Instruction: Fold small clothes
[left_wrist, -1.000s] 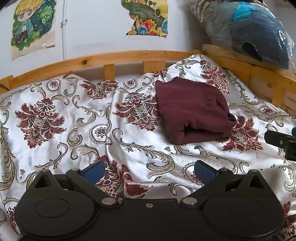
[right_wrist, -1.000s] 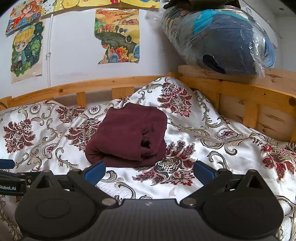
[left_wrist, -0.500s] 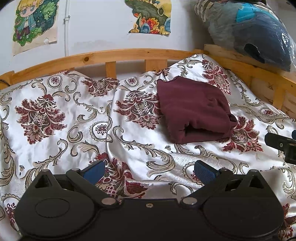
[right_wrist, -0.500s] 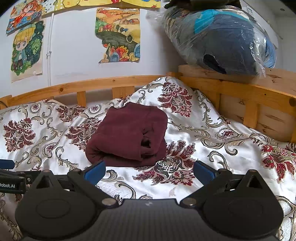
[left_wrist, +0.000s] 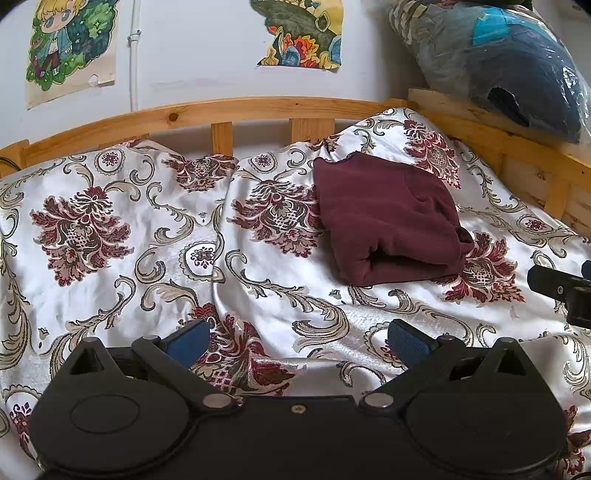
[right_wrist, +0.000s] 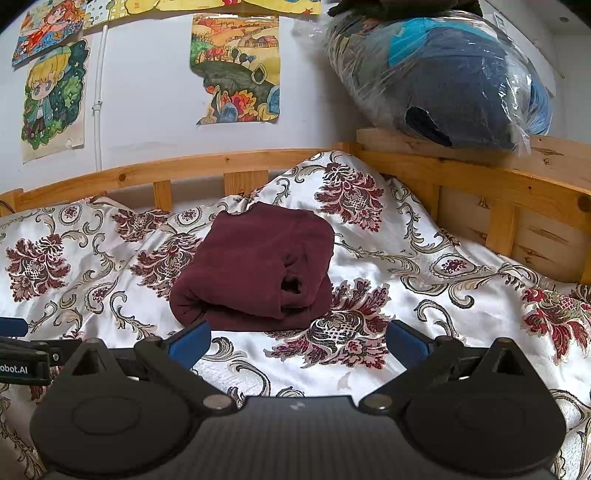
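Note:
A dark maroon garment (left_wrist: 388, 218) lies folded into a compact bundle on the floral bedspread (left_wrist: 147, 240), toward the back right. It also shows in the right wrist view (right_wrist: 258, 266), just beyond the left fingertip. My left gripper (left_wrist: 297, 341) is open and empty, low over the bedspread in front of the garment. My right gripper (right_wrist: 297, 341) is open and empty, close in front of the garment. Part of the right gripper (left_wrist: 561, 286) shows at the right edge of the left wrist view.
A wooden bed rail (left_wrist: 221, 110) runs along the back and right side (right_wrist: 480, 177). A plastic-wrapped dark bundle (right_wrist: 454, 74) sits on the rail's corner shelf. Drawings (right_wrist: 236, 70) hang on the white wall. The bedspread (right_wrist: 443, 266) is bunched into a ridge at the corner.
The left wrist view has shifted slightly, with the scene sitting a little lower and to the right. The right wrist view is almost unchanged. The garment has not moved.

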